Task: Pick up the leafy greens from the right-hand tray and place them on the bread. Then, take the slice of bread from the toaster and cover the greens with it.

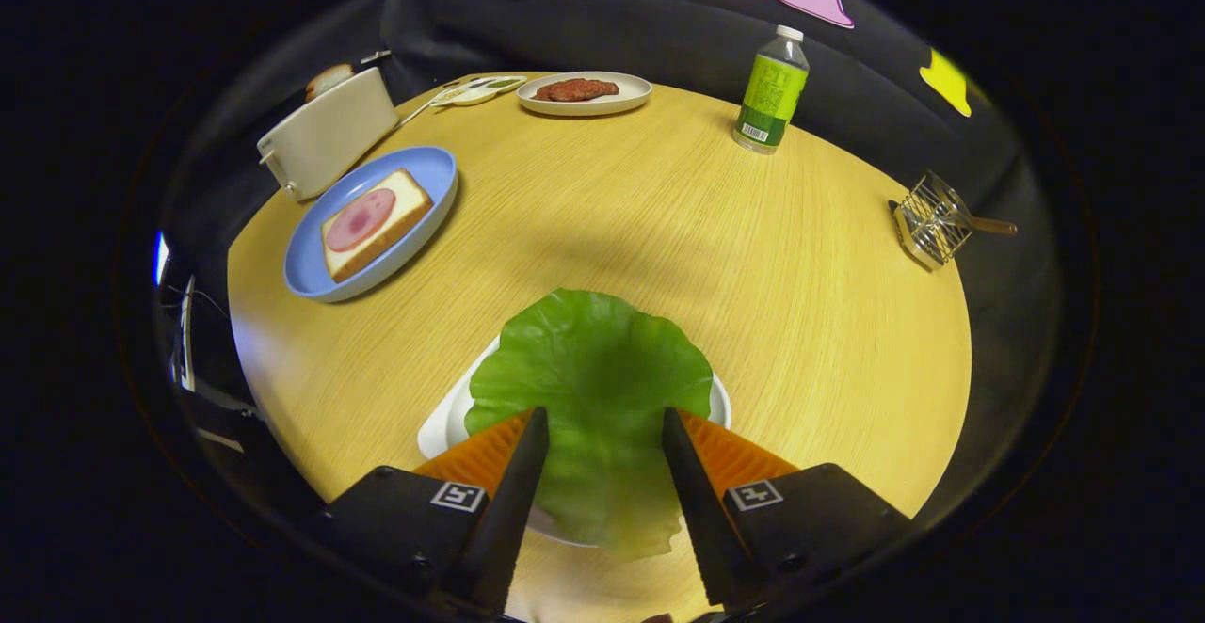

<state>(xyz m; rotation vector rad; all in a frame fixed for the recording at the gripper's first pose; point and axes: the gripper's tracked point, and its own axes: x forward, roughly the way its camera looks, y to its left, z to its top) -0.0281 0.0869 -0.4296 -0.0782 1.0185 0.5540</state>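
I find the gripper (602,435) over the near edge of the round wooden table (659,218). Its two fingers (513,472) stand well apart, one on each side of the lettuce (588,378), with green leaf showing between them. I cannot tell whether either finger touches the leaf; neither presses it from both sides. The lettuce lies on a white tray (442,430) at the near edge and covers most of it.

Toward the left edge sits a blue plate (306,270) carrying a bread slice (377,223) topped with a round of ham (361,219). Just beyond it, at the far left edge, stands a white toaster (325,138) with a second slice (328,80) protruding.

At the far edge I note a white plate (626,101) with a meat patty (576,89), and beside it a small sauce dish (475,91). A green-labelled bottle (772,88) stands far right; its print is unreadable. A wire rack (932,220) sits at the right edge.
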